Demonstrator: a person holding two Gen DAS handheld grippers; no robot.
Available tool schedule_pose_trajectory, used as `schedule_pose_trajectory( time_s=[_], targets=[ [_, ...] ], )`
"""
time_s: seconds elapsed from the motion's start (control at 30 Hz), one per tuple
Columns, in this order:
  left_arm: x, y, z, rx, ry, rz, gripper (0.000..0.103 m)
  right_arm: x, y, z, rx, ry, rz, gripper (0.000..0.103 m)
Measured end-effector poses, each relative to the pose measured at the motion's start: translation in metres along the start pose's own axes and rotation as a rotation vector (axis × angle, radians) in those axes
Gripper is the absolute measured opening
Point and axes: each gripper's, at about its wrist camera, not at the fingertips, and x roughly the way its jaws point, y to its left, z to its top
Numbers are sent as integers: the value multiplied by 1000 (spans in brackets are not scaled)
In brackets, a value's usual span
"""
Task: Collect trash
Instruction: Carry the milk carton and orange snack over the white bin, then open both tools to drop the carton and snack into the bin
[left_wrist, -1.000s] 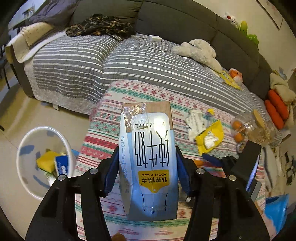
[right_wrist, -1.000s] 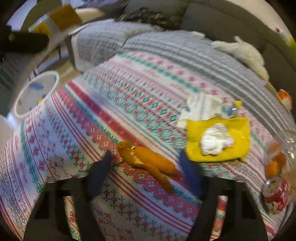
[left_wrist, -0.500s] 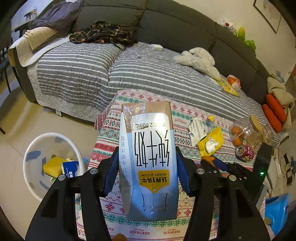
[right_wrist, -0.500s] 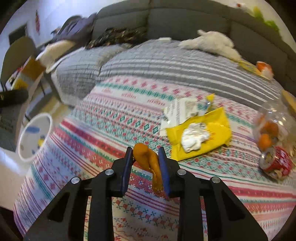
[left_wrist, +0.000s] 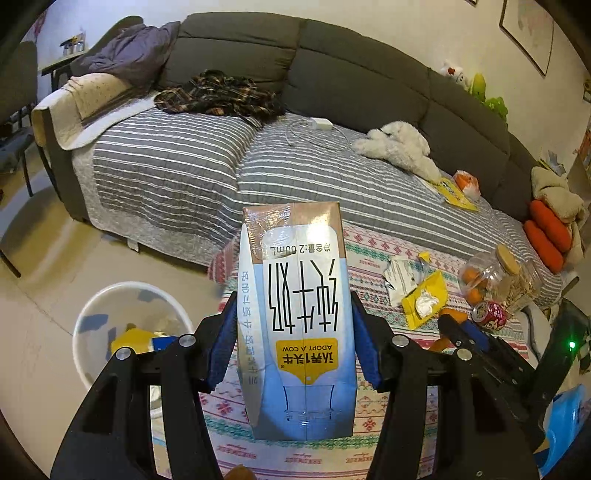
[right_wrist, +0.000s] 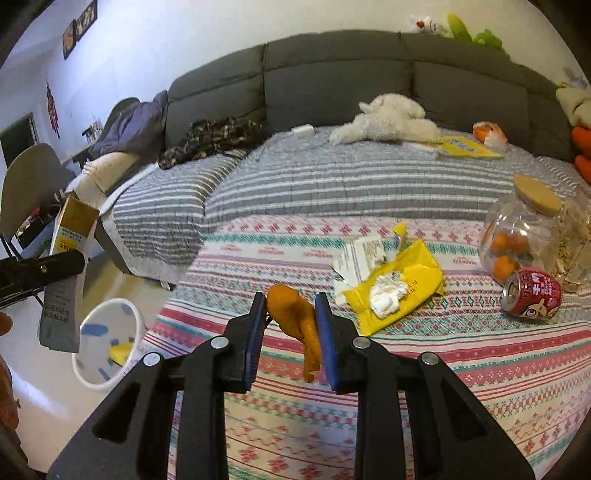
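The milk carton sits upside down between the blue pads of the left gripper, whose jaws pinch its two sides; it is held in the air above the edge of the patterned cloth, with the white bin down on the floor to its left. The bin holds a yellow packet and other scraps. The right gripper pinches an orange peel between its pads, jaws nearly pressed together around it, lifted off the cloth. Just beyond it on the cloth lies a yellow wrapper with a crumpled white tissue on top, and a torn white paper touching the wrapper's far edge. Further right, a red can lies on its side near a clear jar with a wooden lid and oranges inside. Behind the cloth stretches a grey sofa with a striped cover, carrying a white plush toy and a plaid shirt.
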Motion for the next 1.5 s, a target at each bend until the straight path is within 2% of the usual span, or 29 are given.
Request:
schedule_pose_trajectory(
  time_s=[0.33,0.6,0.8,0.83,0.87,0.97,1.1,1.33,1.5],
  targets=[
    [-23,46,0,-38,-27,60,54,-7,67,1,-34,-42,68,28],
    [-26,99,1,-109,-1,148,54,-3,126,3,-72,-35,159,28],
    [-26,134,5,-191,23,161,54,3,167,5,-104,-26,202,28],
    [-26,137,6,-202,26,161,57,4,173,5,-111,-24,205,28],
    [-28,143,6,-219,27,156,65,7,181,5,-118,-22,210,28],
    [-40,158,9,-286,-8,145,77,12,194,6,-125,-11,221,28],
    [-56,175,11,-348,-44,138,77,22,213,4,-142,11,235,28],
    [-84,198,12,-403,-122,233,77,38,250,-2,-178,38,265,28],
    [-97,208,12,-406,-155,281,78,45,275,-5,-217,50,274,32]
  ],
)
